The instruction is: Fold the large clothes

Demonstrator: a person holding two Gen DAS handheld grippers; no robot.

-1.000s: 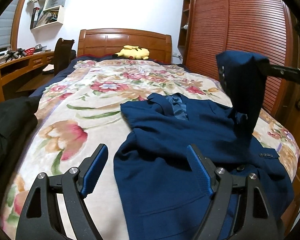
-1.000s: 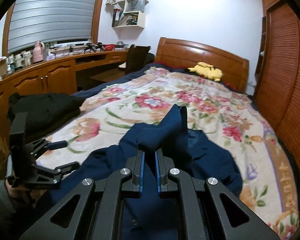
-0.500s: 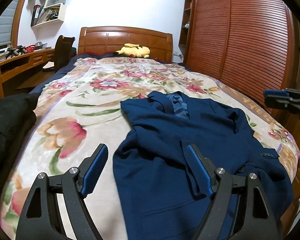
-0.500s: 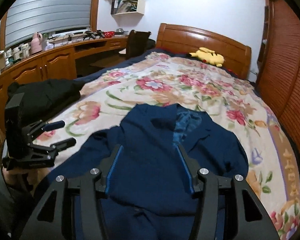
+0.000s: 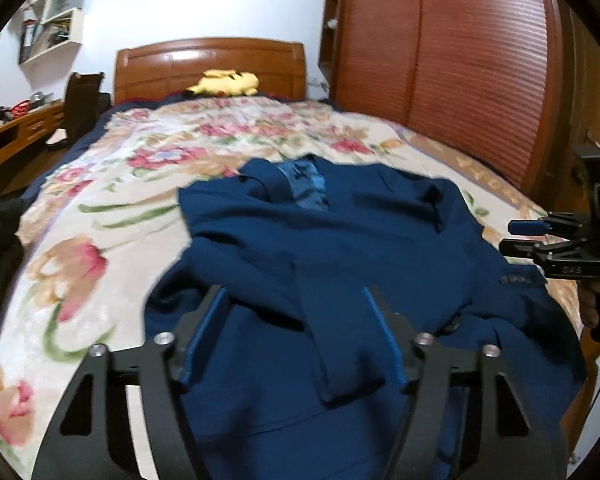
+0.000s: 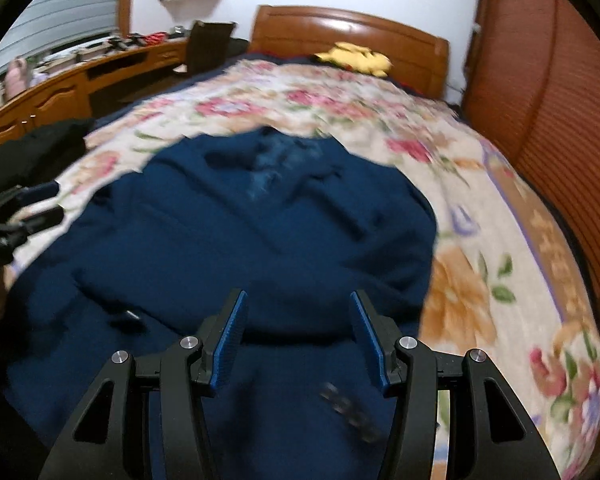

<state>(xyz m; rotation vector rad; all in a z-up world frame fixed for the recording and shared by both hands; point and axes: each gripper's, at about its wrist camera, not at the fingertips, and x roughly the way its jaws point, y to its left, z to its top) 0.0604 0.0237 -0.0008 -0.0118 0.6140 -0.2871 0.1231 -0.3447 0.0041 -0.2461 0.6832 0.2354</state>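
Here the jacket [image 5: 340, 248] lies flat on the bed [image 5: 112, 208], collar toward the headboard [image 5: 208, 64], one sleeve folded across its front. The left tongs [image 5: 296, 344] hover over its near part, jaws closing, cloth beneath them but the pads [image 5: 206, 332] not pressing it. The right tongs [image 6: 298, 336] stand released above the lower hem, gripping nothing. A plush [image 5: 226, 82] sits by the headboard, dark clothing [image 6: 32, 152] lies at the bed's left edge, and a desk [image 6: 60, 88] runs beyond.
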